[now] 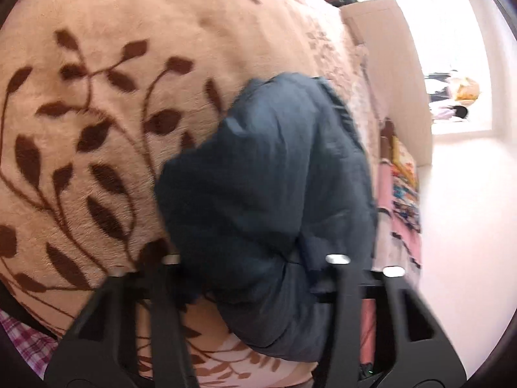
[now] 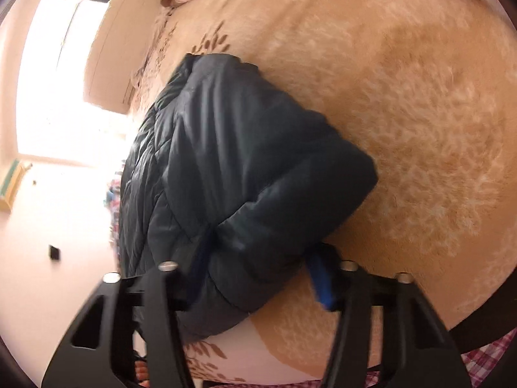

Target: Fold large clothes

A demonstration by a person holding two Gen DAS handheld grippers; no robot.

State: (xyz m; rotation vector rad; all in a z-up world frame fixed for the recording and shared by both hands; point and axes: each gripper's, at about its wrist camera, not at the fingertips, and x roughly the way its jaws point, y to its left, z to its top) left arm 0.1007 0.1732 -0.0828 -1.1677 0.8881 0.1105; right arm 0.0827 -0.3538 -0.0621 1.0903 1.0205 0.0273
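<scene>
A dark navy quilted jacket lies bunched and folded on a beige fleece blanket with brown leaf print. My left gripper stands wide around the near end of the jacket, which fills the gap between the fingers. In the right wrist view the same jacket lies on the blanket. My right gripper has its blue-padded fingers on either side of a thick fold of the jacket, apparently gripping it.
The bed's edge runs along the jacket's far side, with a pink patterned sheet hanging there and a bright floor beyond. A pale cabinet stands by the bed. A plaid cloth lies at the near edge.
</scene>
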